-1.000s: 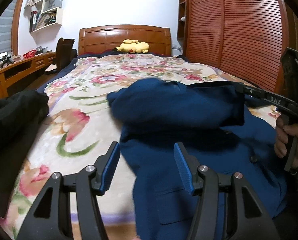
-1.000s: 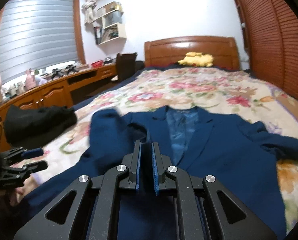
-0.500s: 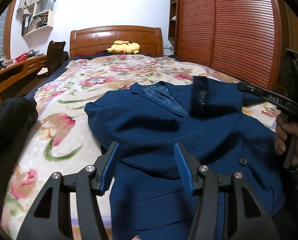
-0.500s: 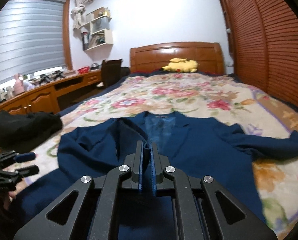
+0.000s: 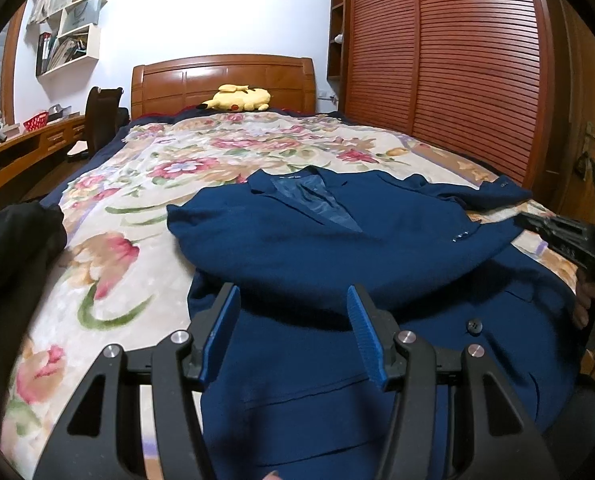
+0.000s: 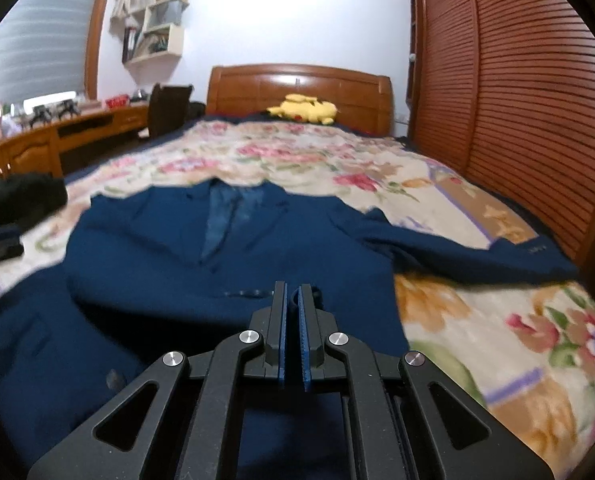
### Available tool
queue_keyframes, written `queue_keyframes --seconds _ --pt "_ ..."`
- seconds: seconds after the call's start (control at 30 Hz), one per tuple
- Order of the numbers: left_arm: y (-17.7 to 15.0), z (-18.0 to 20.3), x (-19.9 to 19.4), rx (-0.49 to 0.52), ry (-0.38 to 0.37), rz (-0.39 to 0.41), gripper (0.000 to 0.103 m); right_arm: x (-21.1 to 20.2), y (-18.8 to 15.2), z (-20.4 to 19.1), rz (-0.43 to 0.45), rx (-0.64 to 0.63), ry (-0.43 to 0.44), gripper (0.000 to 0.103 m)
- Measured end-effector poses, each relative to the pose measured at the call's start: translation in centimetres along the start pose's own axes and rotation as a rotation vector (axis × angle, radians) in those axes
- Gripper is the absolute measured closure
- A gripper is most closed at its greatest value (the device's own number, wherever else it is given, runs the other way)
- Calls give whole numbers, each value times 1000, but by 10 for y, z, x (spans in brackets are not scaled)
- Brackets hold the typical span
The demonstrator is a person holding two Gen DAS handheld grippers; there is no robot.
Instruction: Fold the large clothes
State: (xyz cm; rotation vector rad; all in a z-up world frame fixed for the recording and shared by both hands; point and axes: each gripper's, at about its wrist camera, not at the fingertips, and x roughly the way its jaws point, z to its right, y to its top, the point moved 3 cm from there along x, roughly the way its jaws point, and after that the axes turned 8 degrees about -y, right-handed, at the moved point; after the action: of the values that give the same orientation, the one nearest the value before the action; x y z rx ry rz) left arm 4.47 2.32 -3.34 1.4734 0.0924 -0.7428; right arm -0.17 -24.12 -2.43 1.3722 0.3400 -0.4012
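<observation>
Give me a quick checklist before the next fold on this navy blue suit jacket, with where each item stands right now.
1. Navy blue suit jacket lying front up on floral bedspread: ok.
2. One sleeve folded across the chest: ok.
3. Other sleeve folded in: not ok, it lies spread out to the side.
4. Left gripper open and empty: ok.
5. Right gripper holding cloth: cannot tell, jaws shut.
6. Black garment apart from jacket: ok.

The jacket [image 5: 337, 248] is dark blue (its lining shiny blue). The bed cover [image 5: 201, 160] is cream with pink flowers. The plush toy [image 5: 239, 98] is yellow.
</observation>
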Motion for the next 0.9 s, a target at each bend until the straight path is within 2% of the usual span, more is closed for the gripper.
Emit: queue_keyframes --seconds 0.1,0.23,0.33,0.4,0.43,0.47,0.53,0.7,0.9 --pt "-1 -2 1 -3 -3 -4 48 -7 -11 3 -26 -23 -1 100" --pt "-1 -3 1 -9 -3 -8 48 -6 -26 -5 -122 -50 51 100" --pt "-1 -5 -1 -15 -5 -7 48 -7 -31 -11 -163 -77 52 99" --pt "-2 -6 -2 -18 -4 -6 48 -8 -30 -10 -180 -80 45 90" --pt "-2 -7 -2 -19 -4 -5 48 -10 -28 -10 -180 -81 47 77" --pt "-2 -7 -3 -21 -3 -5 48 -11 -25 -9 -170 -81 46 60" --pt "-2 -9 -4 -24 0 -3 48 -11 -17 -8 -152 -85 29 45" --pt "-3 -13 -6 -30 11 -4 48 18 4 -8 -185 -108 53 45" --pt "-5 -16 -6 -28 22 -9 48 84 9 -4 -310 -140 46 45"
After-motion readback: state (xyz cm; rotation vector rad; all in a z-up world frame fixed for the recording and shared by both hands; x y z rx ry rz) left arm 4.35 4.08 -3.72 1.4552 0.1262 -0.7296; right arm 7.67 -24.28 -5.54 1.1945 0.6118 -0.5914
